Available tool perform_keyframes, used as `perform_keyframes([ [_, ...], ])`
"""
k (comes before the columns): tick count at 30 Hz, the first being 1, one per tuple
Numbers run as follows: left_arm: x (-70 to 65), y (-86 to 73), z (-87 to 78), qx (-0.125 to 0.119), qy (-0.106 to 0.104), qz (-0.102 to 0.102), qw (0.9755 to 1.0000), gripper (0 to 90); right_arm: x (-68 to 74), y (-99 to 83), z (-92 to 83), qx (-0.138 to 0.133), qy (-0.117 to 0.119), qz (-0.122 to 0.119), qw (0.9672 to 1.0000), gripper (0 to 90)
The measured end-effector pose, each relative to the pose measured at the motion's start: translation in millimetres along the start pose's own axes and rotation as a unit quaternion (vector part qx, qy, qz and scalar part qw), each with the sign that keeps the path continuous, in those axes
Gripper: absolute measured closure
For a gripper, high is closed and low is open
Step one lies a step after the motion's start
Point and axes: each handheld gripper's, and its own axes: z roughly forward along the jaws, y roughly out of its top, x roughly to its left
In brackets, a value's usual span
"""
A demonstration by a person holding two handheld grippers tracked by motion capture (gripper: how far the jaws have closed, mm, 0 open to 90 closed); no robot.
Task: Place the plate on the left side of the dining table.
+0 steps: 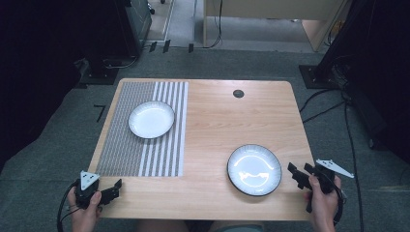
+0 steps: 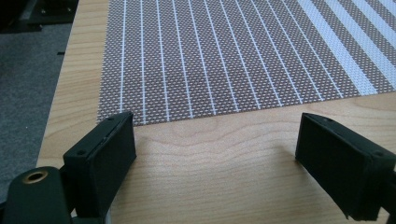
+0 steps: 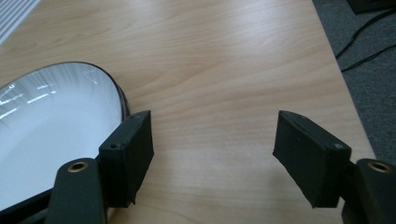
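Two white plates with dark ribbed rims are on the wooden table [image 1: 217, 125]. One plate [image 1: 151, 119] rests on a grey and white striped placemat [image 1: 140, 130] at the left. The other plate [image 1: 254, 169] lies on bare wood at the front right; its rim [image 3: 119, 95] curves just left of my right gripper's left jaw. My right gripper [image 1: 300, 175] [image 3: 212, 154] hovers beside that plate's right edge, open, with only wood between its jaws. My left gripper [image 1: 112, 189] [image 2: 217, 158] is open at the front left corner, just short of the placemat's near edge [image 2: 210, 93].
A small round dark grommet [image 1: 238, 94] sits in the tabletop near the far edge. The table's right edge [image 3: 345, 88] runs close to my right gripper, with grey carpet and black cables [image 1: 353, 145] beyond. Dark stands and furniture ring the table.
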Motion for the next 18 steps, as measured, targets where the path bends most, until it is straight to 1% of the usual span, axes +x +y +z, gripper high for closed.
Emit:
perform_keyframes([
  [6, -0.3, 0.3, 0.2, 0.001, 0.001, 0.001, 1.0000, 12.0, -14.9, -16.5, -6.5, 0.009, -0.017, 0.004, 0.9998, 28.3],
  [7, -0.3, 0.3, 0.1, 0.001, 0.001, 0.001, 1.0000, 12.0, -14.9, -16.5, -6.5, 0.009, -0.017, 0.004, 0.9998, 28.3],
  [10, -0.5, 0.3, 0.2, 0.001, 0.002, 0.002, 1.0000, 12.0, -19.9, -23.1, -8.7, 0.012, -0.027, -0.001, 0.9996, 28.3],
  [12, -0.6, 0.3, 0.3, 0.002, 0.002, 0.002, 1.0000, 12.0, -20.6, -24.6, -8.7, 0.014, -0.029, 0.001, 0.9995, 28.2],
  [14, -0.6, 0.4, 0.4, 0.002, 0.002, 0.002, 1.0000, 12.0, -20.2, -28.6, -8.3, 0.016, -0.035, -0.009, 0.9992, 28.0],
  [15, -0.6, 0.5, 0.5, 0.002, 0.002, 0.002, 1.0000, 12.0, -20.2, -28.6, -8.3, 0.016, -0.035, -0.009, 0.9992, 28.0],
  [18, -0.6, 0.6, 0.7, 0.001, 0.002, 0.002, 1.0000, 12.0, -16.7, -30.7, -7.7, 0.016, -0.047, -0.030, 0.9983, 27.3],
])
